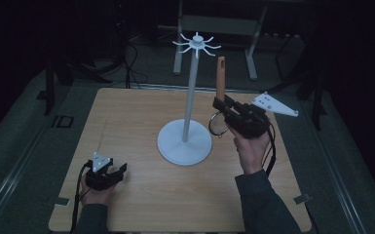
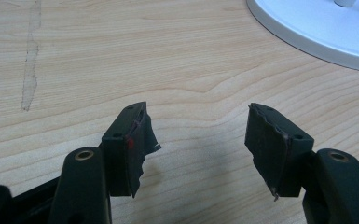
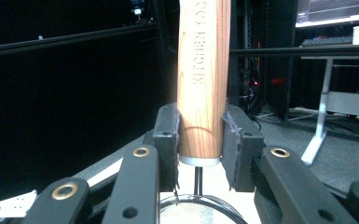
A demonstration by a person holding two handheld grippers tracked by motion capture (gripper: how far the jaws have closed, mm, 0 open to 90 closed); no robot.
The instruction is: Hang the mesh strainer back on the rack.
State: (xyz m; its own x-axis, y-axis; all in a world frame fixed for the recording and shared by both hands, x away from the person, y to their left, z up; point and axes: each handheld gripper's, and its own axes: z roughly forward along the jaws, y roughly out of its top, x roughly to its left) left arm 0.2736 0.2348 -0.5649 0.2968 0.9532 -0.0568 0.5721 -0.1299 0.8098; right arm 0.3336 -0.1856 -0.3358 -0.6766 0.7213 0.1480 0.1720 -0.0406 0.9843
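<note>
Right gripper (image 3: pixel 199 140): pinches the strainer's wooden handle (image 3: pixel 203 79), upright, beside the white stand (image 1: pixel 185 141); mesh ring (image 1: pixel 218 125) seemingly clear of the table (image 1: pixel 126 126)
Left gripper (image 2: pixel 198 140): spread, low over bare wood

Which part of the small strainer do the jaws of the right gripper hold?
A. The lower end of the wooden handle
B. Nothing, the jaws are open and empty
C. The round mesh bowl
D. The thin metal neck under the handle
A: in the right gripper view, the right gripper is shut on the lower end of the strainer's wooden handle, with the mesh bowl hanging below the jaws.
</note>
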